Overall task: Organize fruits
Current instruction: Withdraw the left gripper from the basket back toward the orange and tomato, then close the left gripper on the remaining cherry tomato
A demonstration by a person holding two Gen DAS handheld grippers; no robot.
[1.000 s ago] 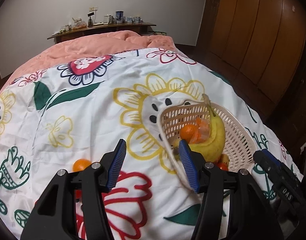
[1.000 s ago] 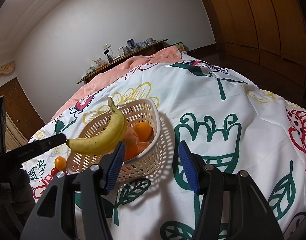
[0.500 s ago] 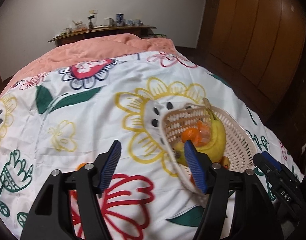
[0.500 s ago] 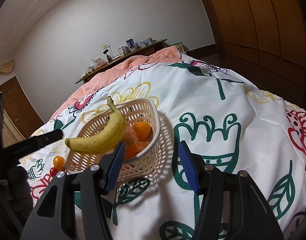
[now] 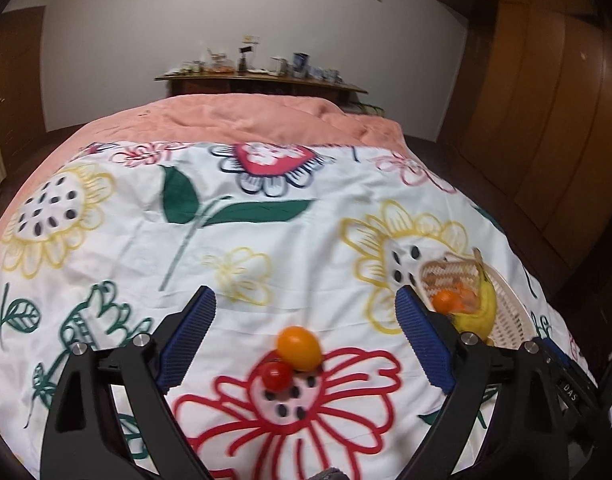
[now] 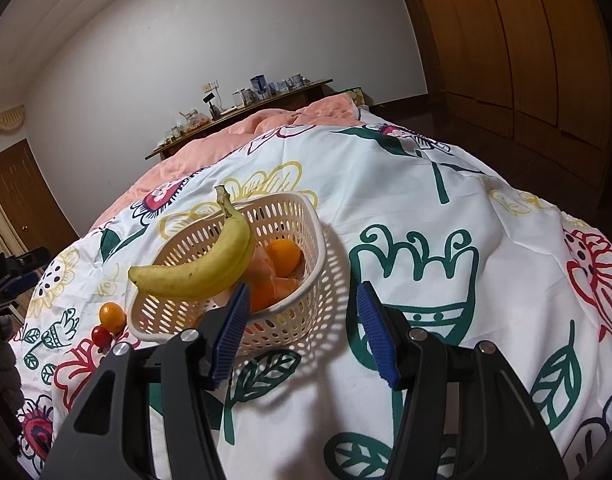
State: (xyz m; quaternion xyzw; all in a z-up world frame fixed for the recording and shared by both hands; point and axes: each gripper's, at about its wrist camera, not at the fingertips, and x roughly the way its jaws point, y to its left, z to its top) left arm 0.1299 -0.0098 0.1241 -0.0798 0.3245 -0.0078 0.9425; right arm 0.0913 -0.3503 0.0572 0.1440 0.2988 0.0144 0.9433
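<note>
A small orange (image 5: 298, 348) and a red tomato (image 5: 276, 375) lie touching on the flowered bedspread, between and just ahead of my open, empty left gripper (image 5: 304, 334). They also show in the right wrist view, the orange (image 6: 112, 315) and the tomato (image 6: 100, 335), left of the basket. The white plastic basket (image 6: 306, 304) holds a banana (image 6: 202, 272) and oranges (image 6: 282, 257). In the left wrist view the basket (image 5: 509, 320) is at the right, behind my right finger. My right gripper (image 6: 302, 332) is open and empty, just in front of the basket.
The floral white cover (image 5: 266, 232) gives way to a pink quilt (image 5: 246, 120) at the far end. A cluttered wooden shelf (image 5: 262, 76) stands behind the bed. Wooden wardrobes (image 6: 525, 60) line the right side. The bed edge drops off to the right.
My left gripper has swung left, away from the basket, and now faces the loose orange and tomato, which lie between its fingers. The right gripper has barely moved.
</note>
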